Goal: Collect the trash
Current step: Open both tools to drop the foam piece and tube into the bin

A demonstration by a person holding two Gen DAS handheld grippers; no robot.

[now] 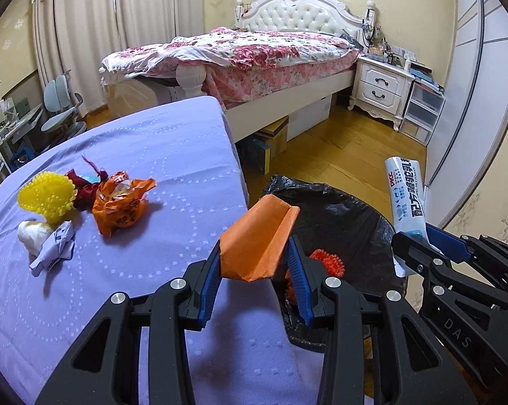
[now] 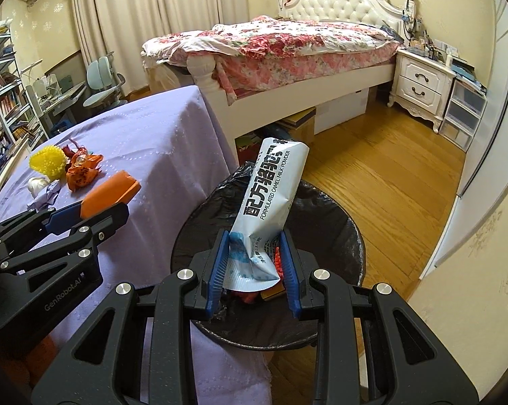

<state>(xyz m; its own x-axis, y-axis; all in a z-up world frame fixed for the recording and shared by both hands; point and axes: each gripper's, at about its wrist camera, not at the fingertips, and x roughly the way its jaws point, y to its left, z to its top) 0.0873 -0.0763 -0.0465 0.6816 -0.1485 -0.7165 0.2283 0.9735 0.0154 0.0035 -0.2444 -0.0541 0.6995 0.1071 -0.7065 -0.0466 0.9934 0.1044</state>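
My left gripper (image 1: 255,260) is shut on a folded orange paper (image 1: 257,239) and holds it above the table's right edge, beside the black-lined trash bin (image 1: 355,222). My right gripper (image 2: 254,256) is shut on a white milk powder packet (image 2: 271,195) and holds it upright over the bin (image 2: 331,236). The packet also shows in the left wrist view (image 1: 407,195). More trash lies on the purple table (image 1: 159,155): a yellow spiky ball (image 1: 46,195), an orange plastic bag (image 1: 122,206), a dark red wrapper (image 1: 82,184), and crumpled white paper (image 1: 53,246). An orange spiky ball (image 1: 326,260) lies in the bin.
A bed (image 1: 254,54) with a floral quilt stands behind the table. A white nightstand (image 1: 380,87) and plastic drawers (image 1: 422,111) are at the right. A desk chair (image 1: 60,108) stands at the left. Wooden floor (image 2: 382,175) surrounds the bin.
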